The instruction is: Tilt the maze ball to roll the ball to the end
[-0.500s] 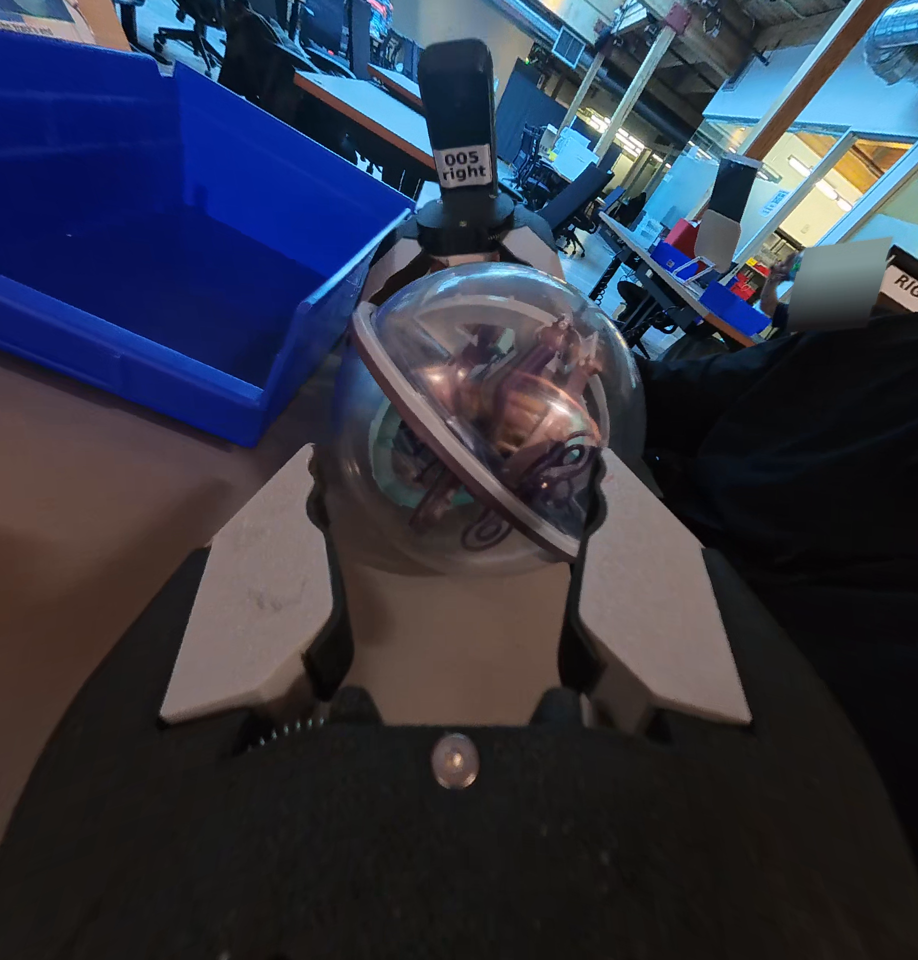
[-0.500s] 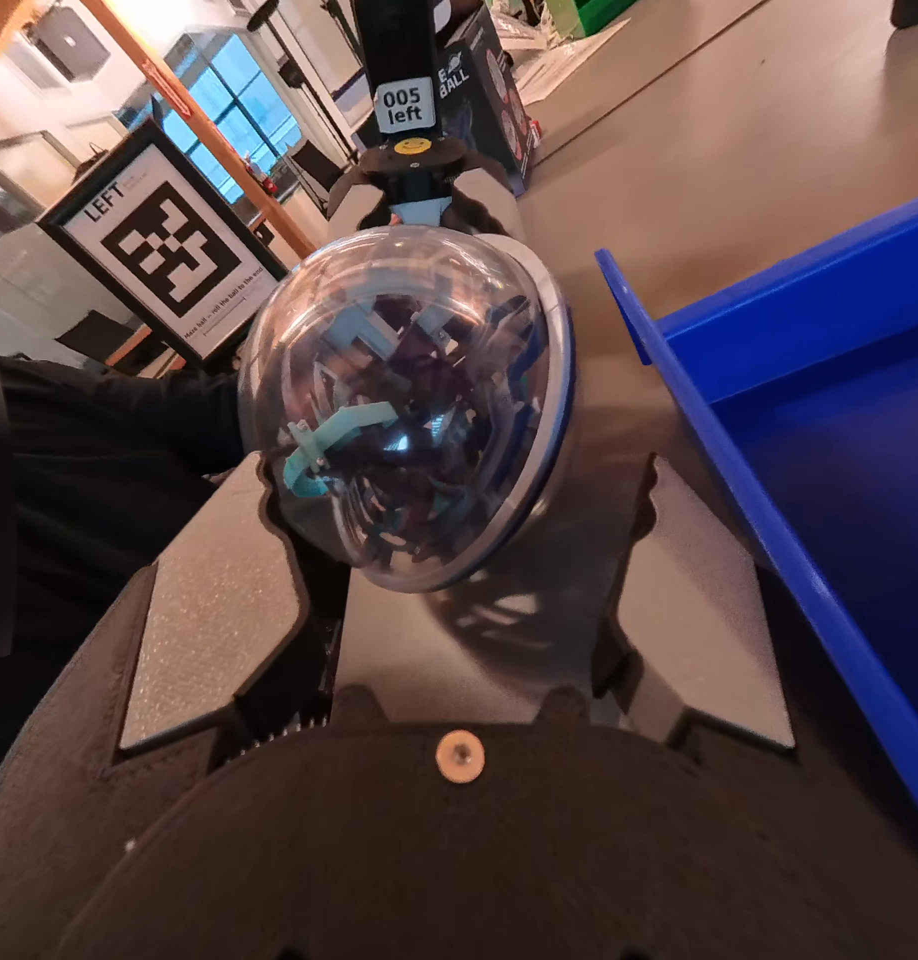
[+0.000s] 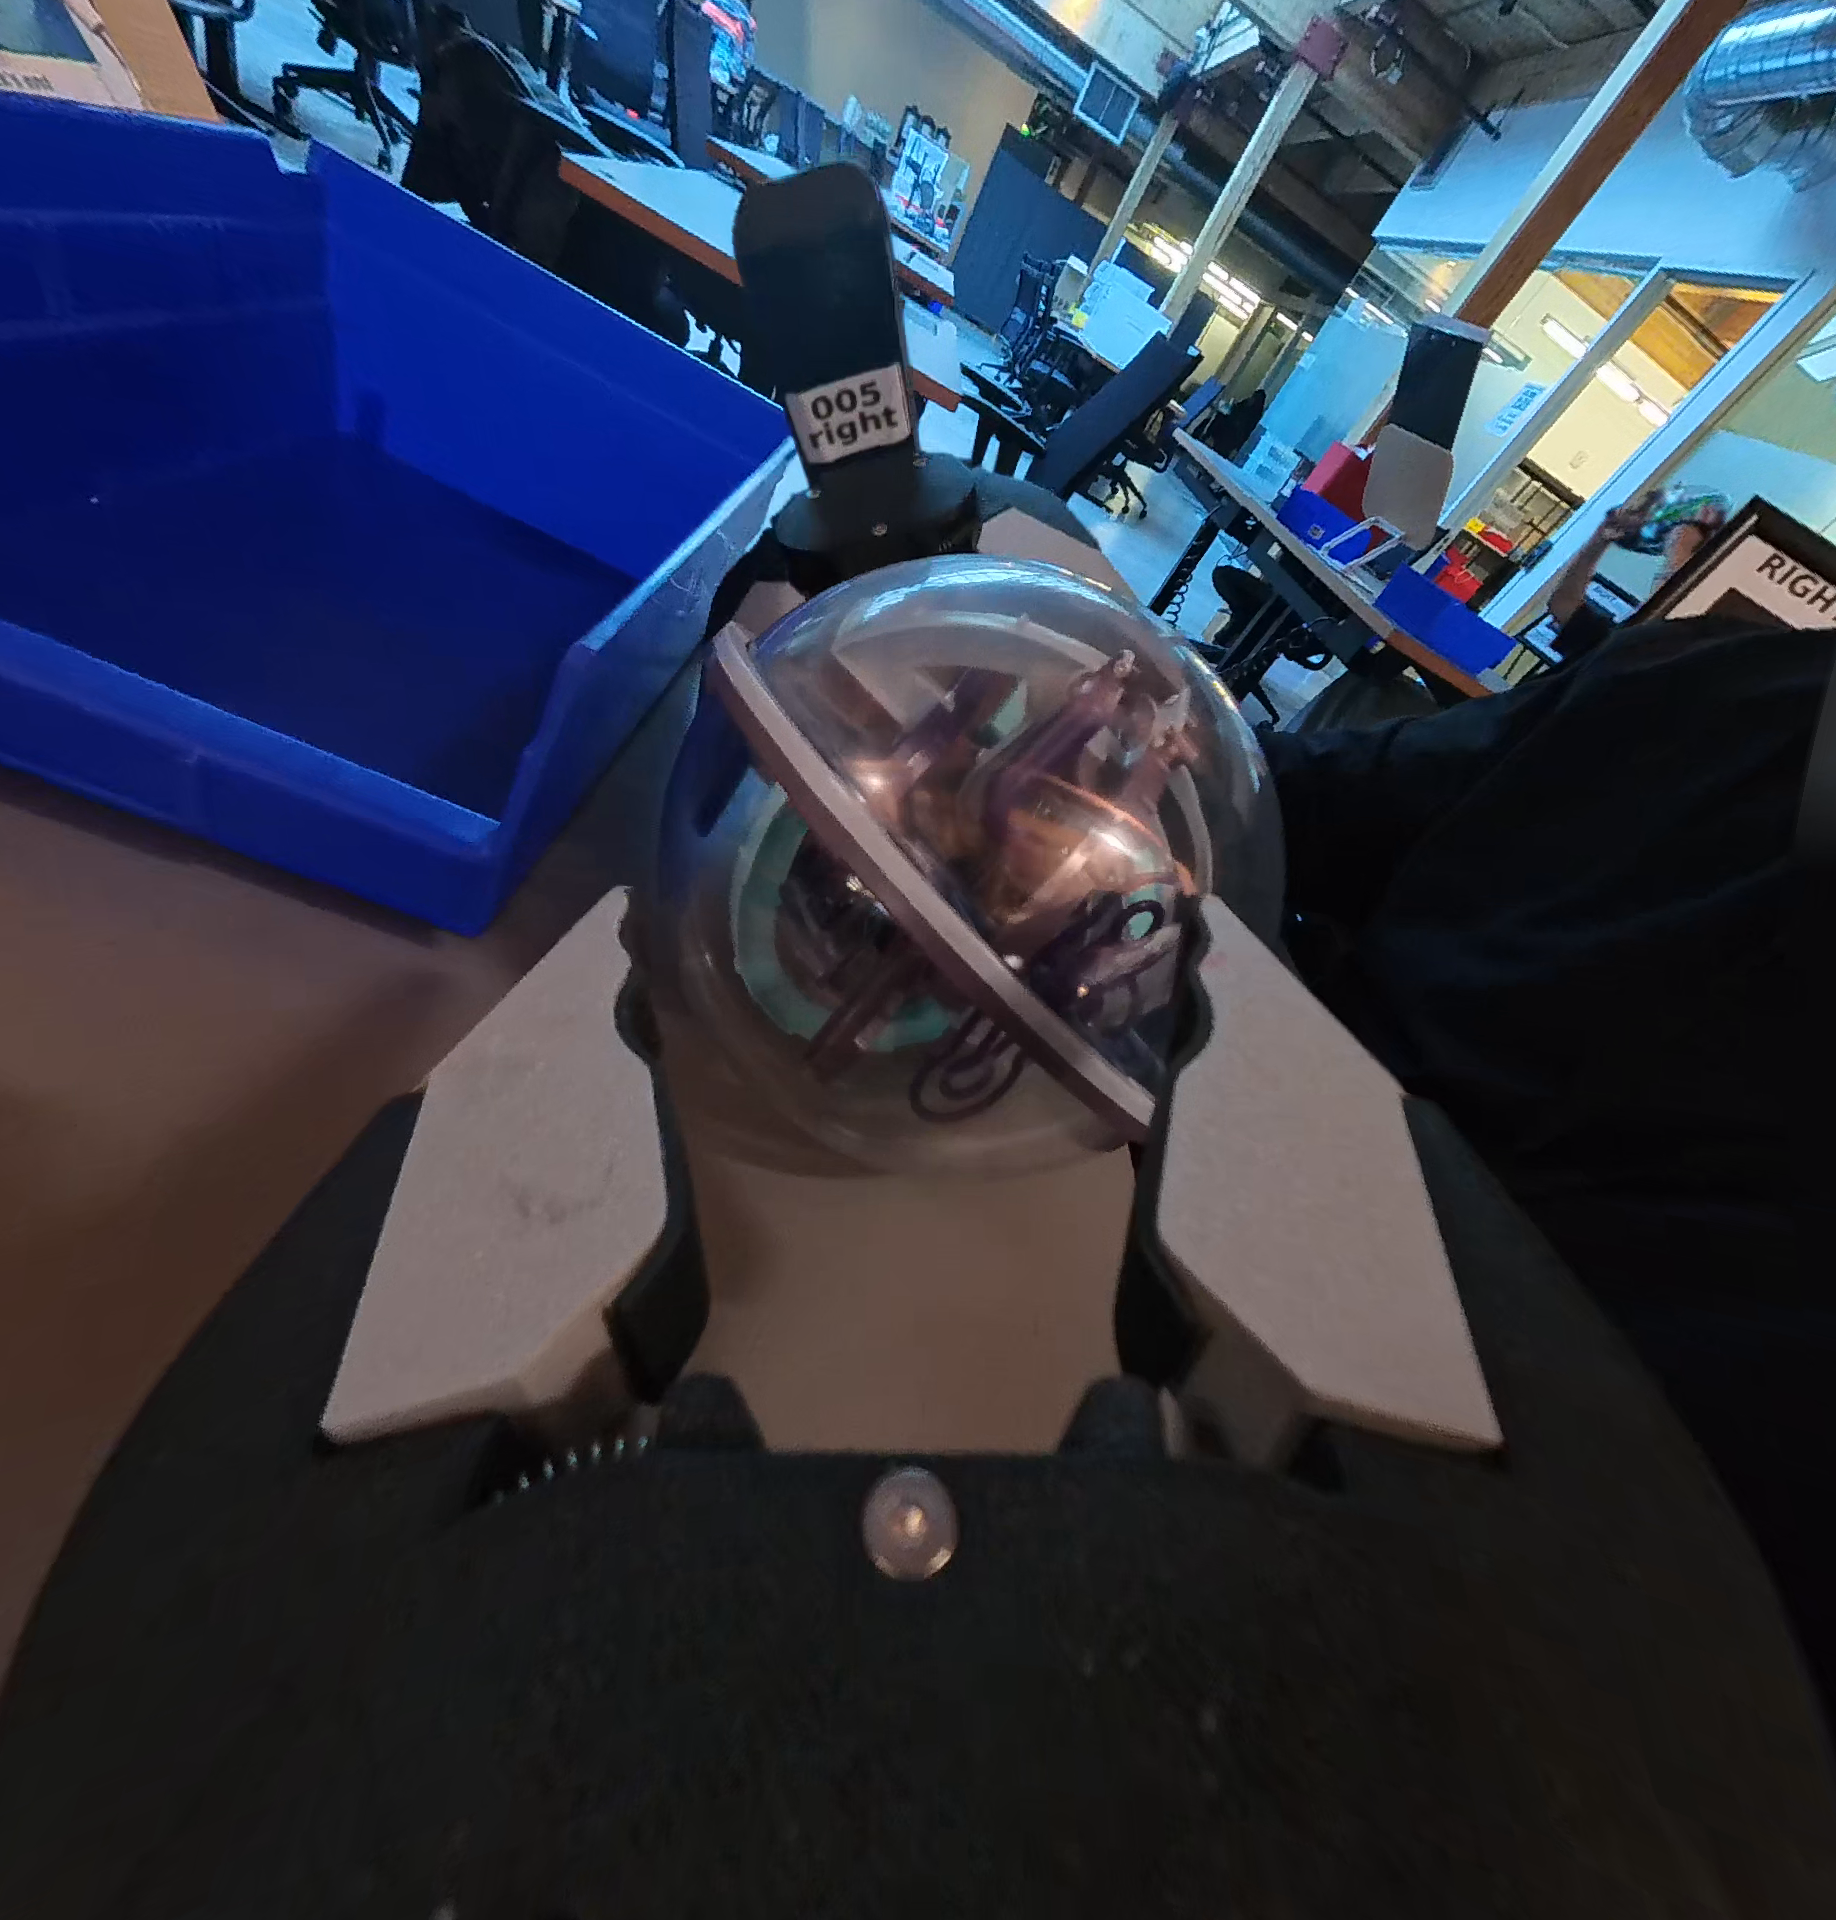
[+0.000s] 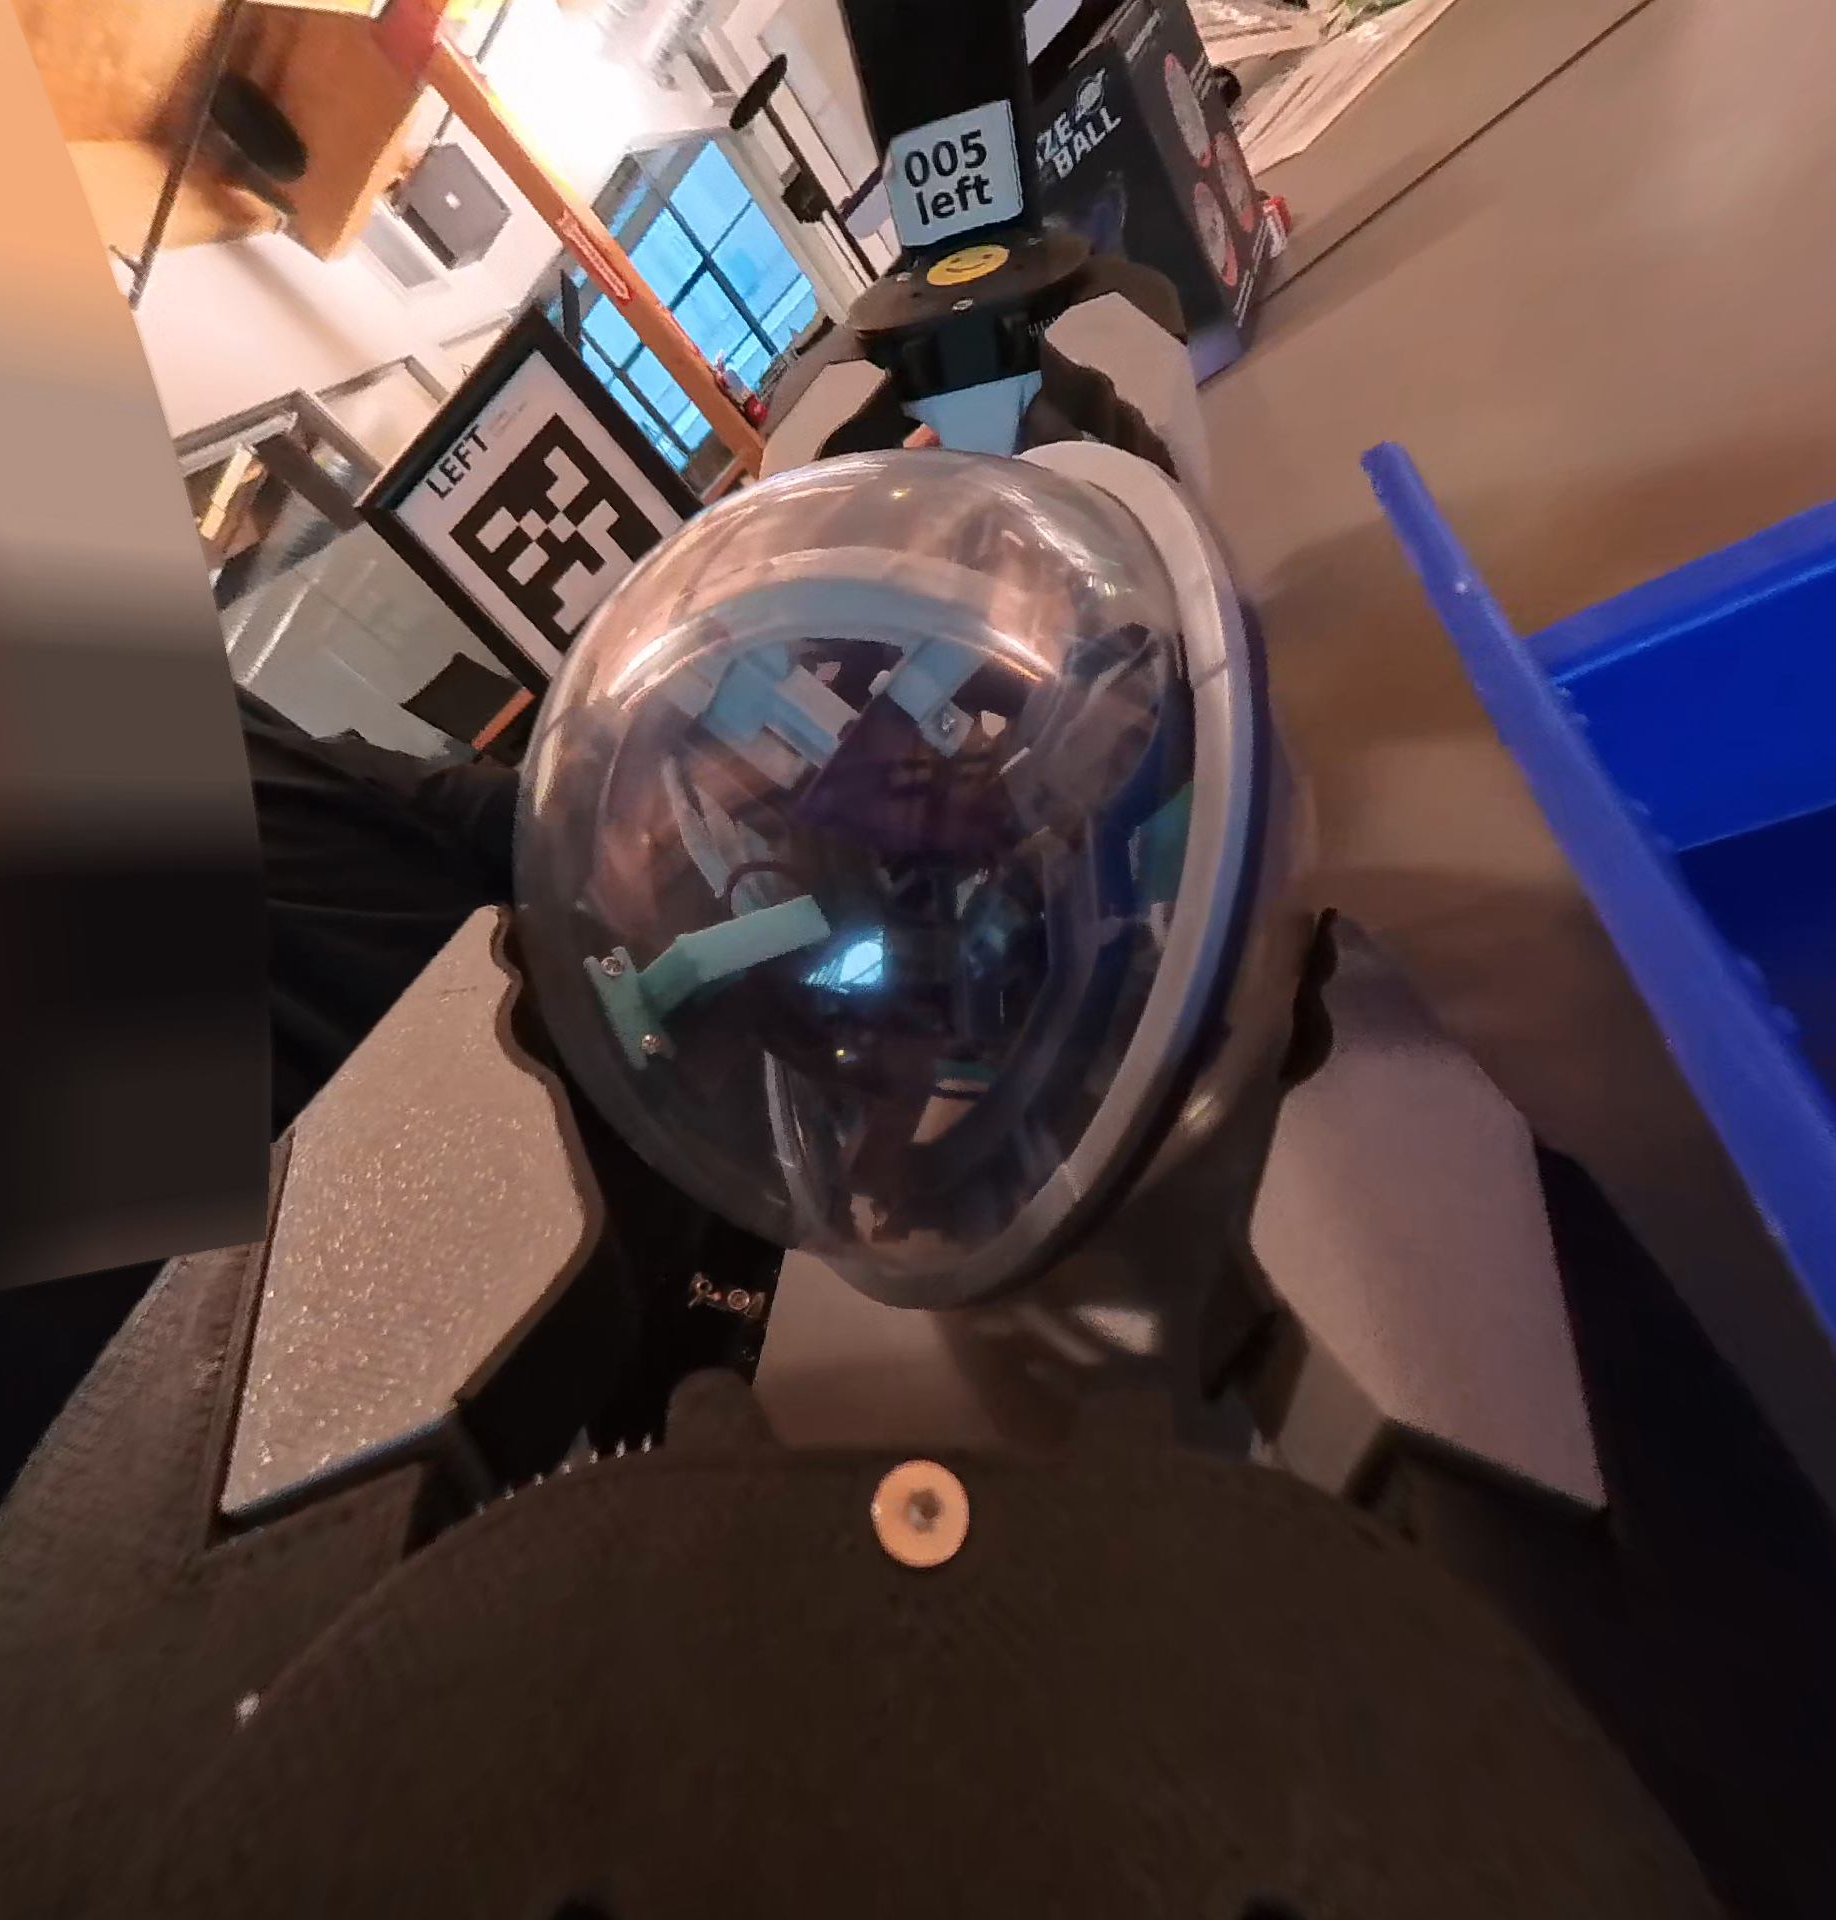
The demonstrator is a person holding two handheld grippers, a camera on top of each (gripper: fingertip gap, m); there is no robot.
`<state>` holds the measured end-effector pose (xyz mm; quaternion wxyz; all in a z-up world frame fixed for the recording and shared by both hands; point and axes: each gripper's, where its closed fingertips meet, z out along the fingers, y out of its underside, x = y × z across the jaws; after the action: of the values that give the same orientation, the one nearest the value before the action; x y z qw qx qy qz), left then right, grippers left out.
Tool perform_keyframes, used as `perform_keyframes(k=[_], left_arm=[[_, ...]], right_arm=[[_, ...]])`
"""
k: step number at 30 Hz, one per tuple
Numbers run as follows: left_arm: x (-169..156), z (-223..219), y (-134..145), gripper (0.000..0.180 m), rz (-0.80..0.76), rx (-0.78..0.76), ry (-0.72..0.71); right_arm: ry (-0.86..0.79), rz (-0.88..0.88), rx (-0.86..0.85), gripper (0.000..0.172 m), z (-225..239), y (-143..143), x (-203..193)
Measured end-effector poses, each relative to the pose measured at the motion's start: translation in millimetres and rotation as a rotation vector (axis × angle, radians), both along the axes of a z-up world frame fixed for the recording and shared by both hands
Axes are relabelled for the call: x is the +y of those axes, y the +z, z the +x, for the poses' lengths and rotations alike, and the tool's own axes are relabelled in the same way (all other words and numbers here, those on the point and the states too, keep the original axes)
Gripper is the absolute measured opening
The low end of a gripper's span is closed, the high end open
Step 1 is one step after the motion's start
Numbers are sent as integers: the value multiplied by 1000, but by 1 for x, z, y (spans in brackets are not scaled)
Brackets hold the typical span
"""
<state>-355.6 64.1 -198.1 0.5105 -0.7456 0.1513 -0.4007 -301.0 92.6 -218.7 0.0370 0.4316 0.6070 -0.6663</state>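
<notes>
Left wrist view, L to R: blue bin [image 3: 301, 582] at 10 o'clock on the brown table [image 3: 145, 1039], its near corner just beside the maze ball [image 3: 955, 862]. Ball sits dead centre, clear shell w/ a grey seam ring running 11 to 5 o'clock, purple and teal tracks inside. Left gripper [image 3: 914, 977] pinches it: both dark pads [image 3: 639, 1013] press the shell, at 9 and 3 o'clock. Right gripper [image 3: 872, 520] shows behind the ball at 12 o'clock, handle up. Dark sleeve [image 3: 1568, 883] at 3 o'clock; desks and chairs far back.

Right wrist view, L to R: sign board [image 4: 540, 551] w/ a checker marker at 10 o'clock, dark sleeve [image 4: 374, 831] at 9. Ball [image 4: 893, 883] centre, seam ring arcing from 1 down to 5 o'clock, light blue and teal pieces inside. Right gripper [image 4: 914, 997] spread wide: left pad [image 4: 514, 997] right at the shell, can't tell if it presses; right pad [image 4: 1309, 997] stands clear of the ring w/ table showing between. Left gripper [image 4: 987, 416] at 12 o'clock behind the ball, dark box [image 4: 1153, 177] past it at 1. Blue bin [image 4: 1672, 831] at 3 o'clock, near but apart from the ball.
</notes>
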Motion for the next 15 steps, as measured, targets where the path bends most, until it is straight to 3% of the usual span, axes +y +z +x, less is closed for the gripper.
perform_keyframes(k=[15], left_arm=[[6, 0, 3, 94, -16, -36, 42]], right_arm=[[-31, -40, 22, 141, -6, 4, 5]])
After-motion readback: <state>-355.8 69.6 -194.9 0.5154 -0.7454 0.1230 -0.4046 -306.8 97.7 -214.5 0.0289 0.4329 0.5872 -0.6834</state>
